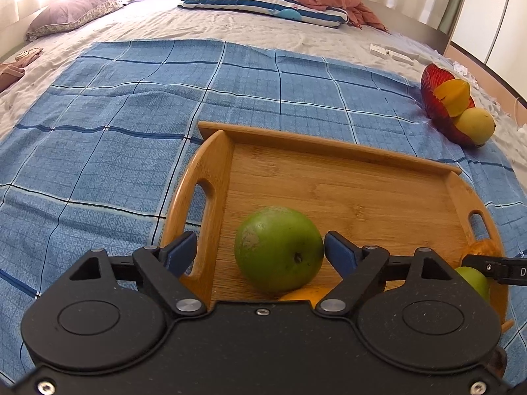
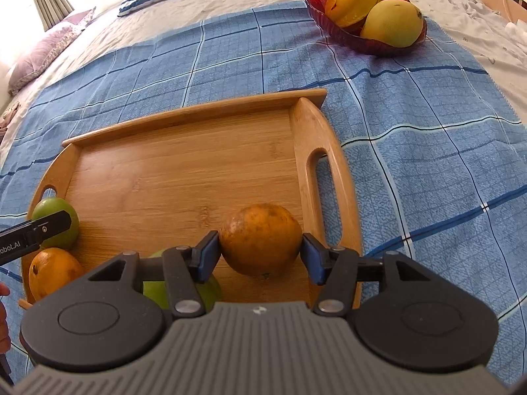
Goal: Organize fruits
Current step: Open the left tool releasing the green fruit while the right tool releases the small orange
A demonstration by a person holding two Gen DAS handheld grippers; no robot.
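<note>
Bamboo tray, rectangular with a low rim and a rounded slotted handle at each end, laid flat on a blue checked cloth of coarse weave, spread over the grey sheet of the bed.

Seen in the left wrist view: left tongs spread wide, angled down over the tray's near left corner, black frame with blue pads. Between the pads, a round green fruit, smooth-skinned with a pale scuffed patch and a dark dimple, resting on the wood grain. One pad well clear of it beside the handle, the other just beside its skin; not pinched.

Seen in the right wrist view: right tongs spread to either side of a round orange-brown fruit, dull and speckled, sitting on the tray just inside the right handle. Both pads close against its sides, with no squeeze to be seen. Partly hidden under those tongs, a second green fruit; near the tray's front left corner, a glossy orange.

Well apart on the cloth's far right, a ribbed red glass bowl holding a ridged yellow-orange starfruit and a smooth yellow mango, touching each other.
</note>
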